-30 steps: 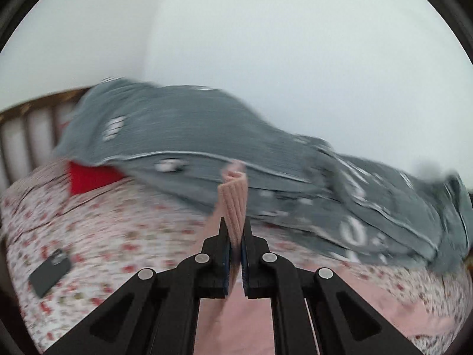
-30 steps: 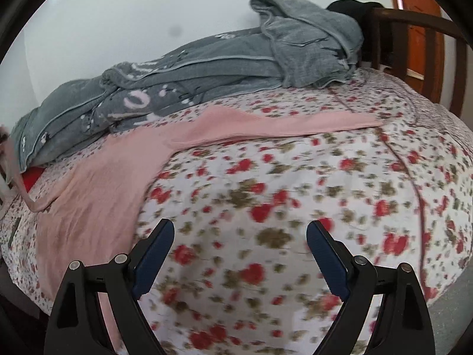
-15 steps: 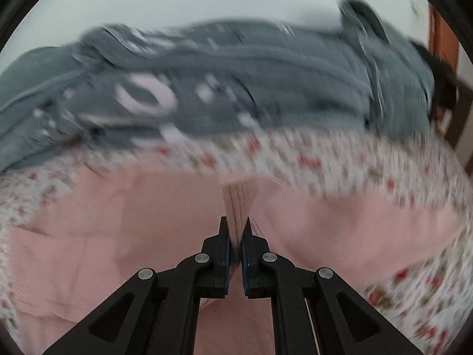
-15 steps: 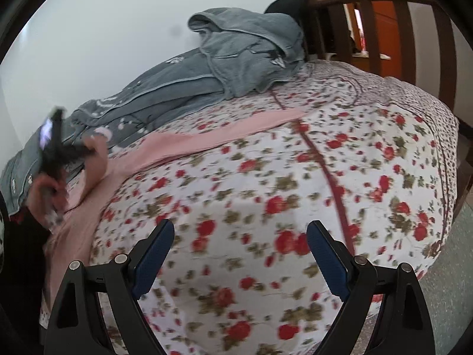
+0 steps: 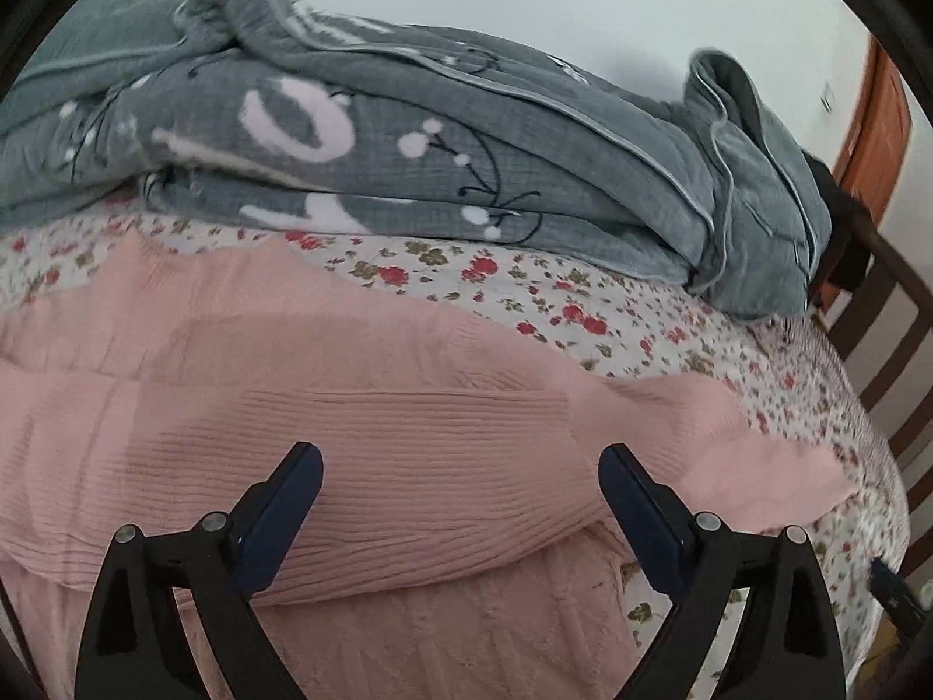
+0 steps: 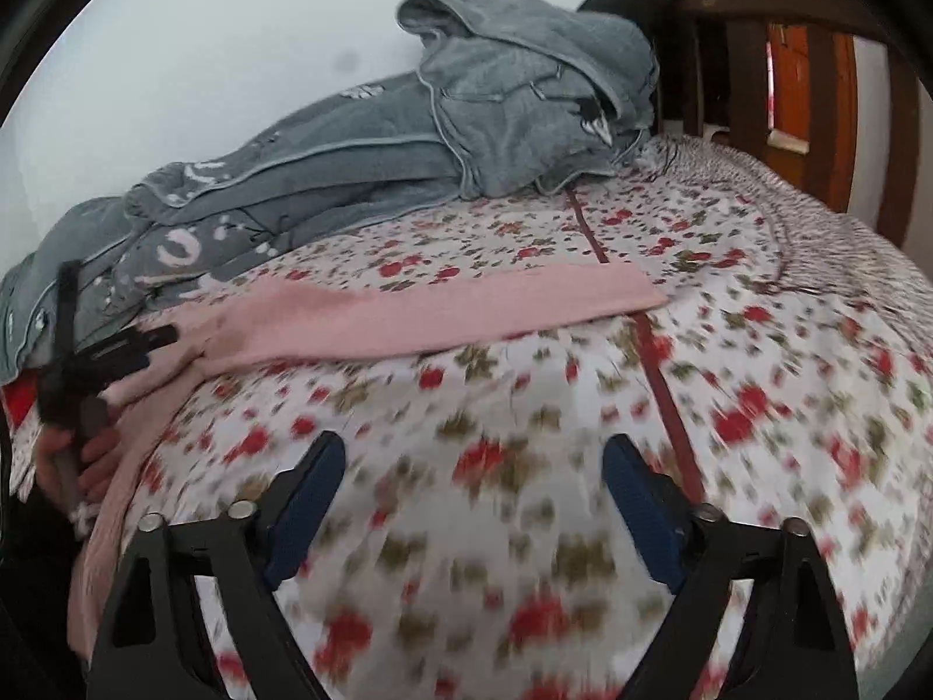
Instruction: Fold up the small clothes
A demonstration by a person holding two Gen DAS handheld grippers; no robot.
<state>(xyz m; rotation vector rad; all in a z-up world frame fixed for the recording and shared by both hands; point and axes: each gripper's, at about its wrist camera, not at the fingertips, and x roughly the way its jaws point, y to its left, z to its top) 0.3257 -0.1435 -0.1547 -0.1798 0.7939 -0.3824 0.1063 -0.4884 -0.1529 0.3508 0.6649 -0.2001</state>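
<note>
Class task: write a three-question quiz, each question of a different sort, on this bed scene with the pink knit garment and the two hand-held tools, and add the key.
1. True or false: the left tool grips the pink knit garment.
2. What lies along the wall behind the garment? A) grey quilt B) striped pillow C) open suitcase
3. Fill in: the right tool hovers over the ____ bedsheet.

Key: 1 false, its jaws have just been opening and stand apart above the knit. 2 A. 3 floral.

Black angular left tool (image 5: 460, 475), dark blue pads (image 5: 638, 510), silver screws, matching right tool (image 6: 473, 475)
</note>
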